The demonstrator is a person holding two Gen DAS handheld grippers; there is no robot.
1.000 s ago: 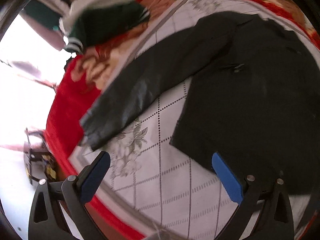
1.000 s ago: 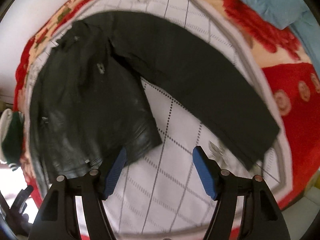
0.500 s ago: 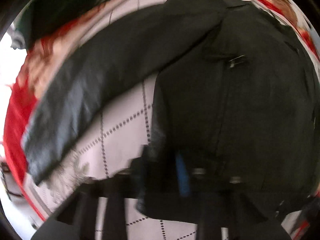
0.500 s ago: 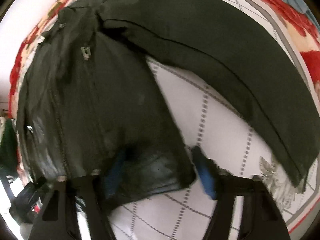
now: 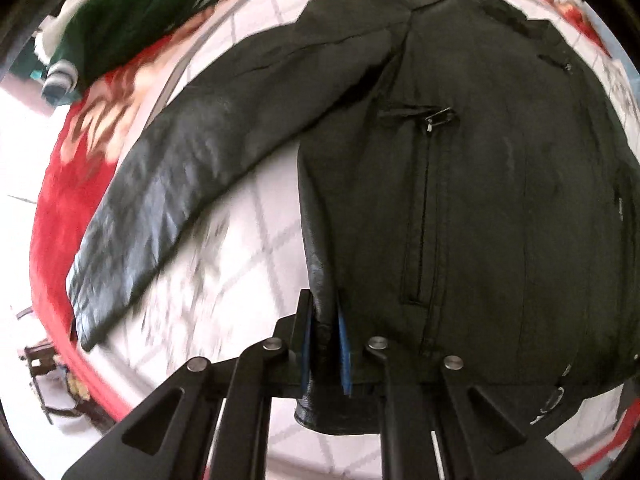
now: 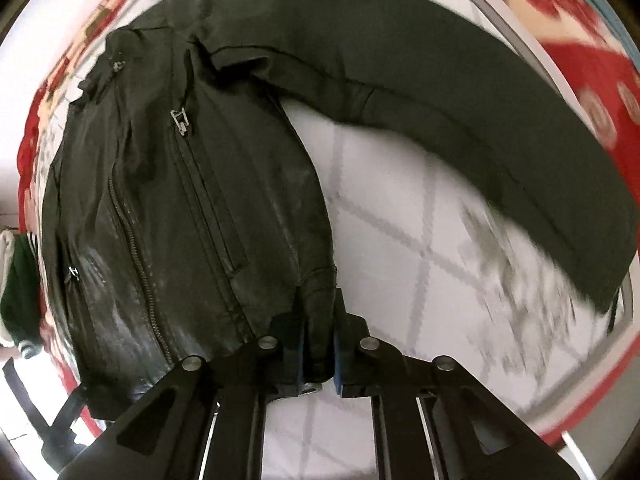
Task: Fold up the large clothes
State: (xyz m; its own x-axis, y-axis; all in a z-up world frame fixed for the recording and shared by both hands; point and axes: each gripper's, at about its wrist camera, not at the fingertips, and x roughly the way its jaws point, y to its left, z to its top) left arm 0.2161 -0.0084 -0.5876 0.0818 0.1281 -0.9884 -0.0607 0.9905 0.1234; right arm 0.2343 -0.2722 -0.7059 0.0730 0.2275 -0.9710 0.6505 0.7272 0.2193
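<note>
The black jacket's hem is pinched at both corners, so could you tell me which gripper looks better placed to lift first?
Neither, probably: the left gripper and right gripper are both shut on the black jacket hem.

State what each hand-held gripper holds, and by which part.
Both grip the black leather jacket at its bottom hem: left hand-held gripper one corner, right hand-held gripper the other.

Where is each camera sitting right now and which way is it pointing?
Left wrist: on the left gripper, looking forward along its fingers over the black leather jacket; its black arms and blue pads show, pinching one hem corner.
Right wrist: on the right gripper, facing the same jacket; its fingers pinch the other hem corner.
Shared: the jacket, white quilt, green garment.
</note>
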